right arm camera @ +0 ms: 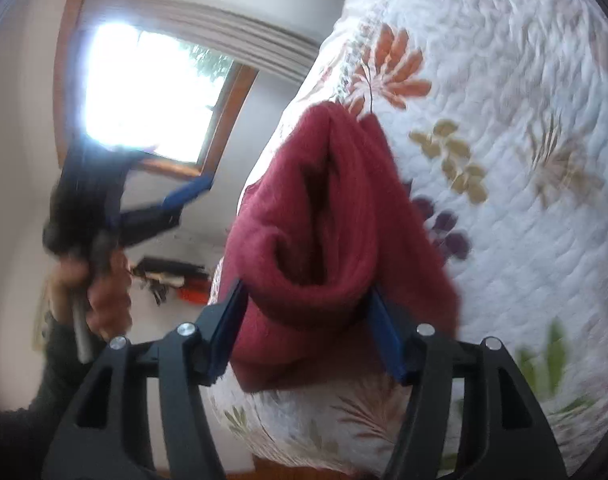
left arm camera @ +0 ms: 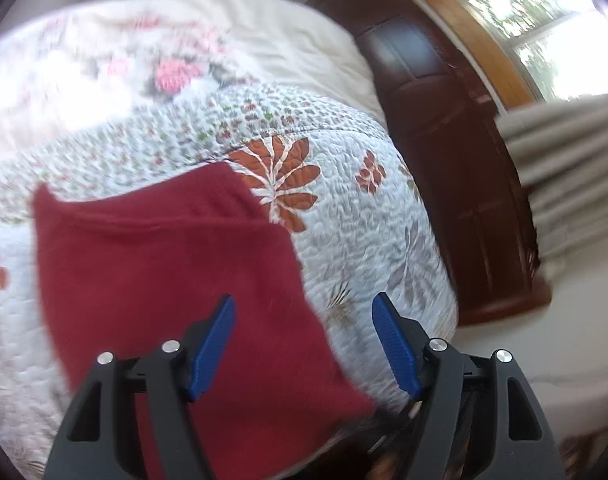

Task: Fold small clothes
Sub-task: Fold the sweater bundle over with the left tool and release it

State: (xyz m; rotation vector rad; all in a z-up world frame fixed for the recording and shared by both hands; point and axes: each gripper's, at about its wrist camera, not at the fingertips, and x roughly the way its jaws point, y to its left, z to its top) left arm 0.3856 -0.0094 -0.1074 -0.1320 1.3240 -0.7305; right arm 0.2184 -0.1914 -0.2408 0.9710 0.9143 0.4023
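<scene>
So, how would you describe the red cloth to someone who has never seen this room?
Find the bed with the white floral quilt. Near its edge is the dark red cloth, bunched between the right tool. It is the only plain, unpatterned fabric there.

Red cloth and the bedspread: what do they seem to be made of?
Red cloth: seems a soft, matte knit or fleece; it bunches in thick rounded folds between the right gripper fingers. Bedspread: seems quilted cotton, matte, with puckered stitch lines and printed flowers. Blur leaves the weave unclear.

2 close wrist views, shared quilt (left arm camera: 363, 240)
</scene>
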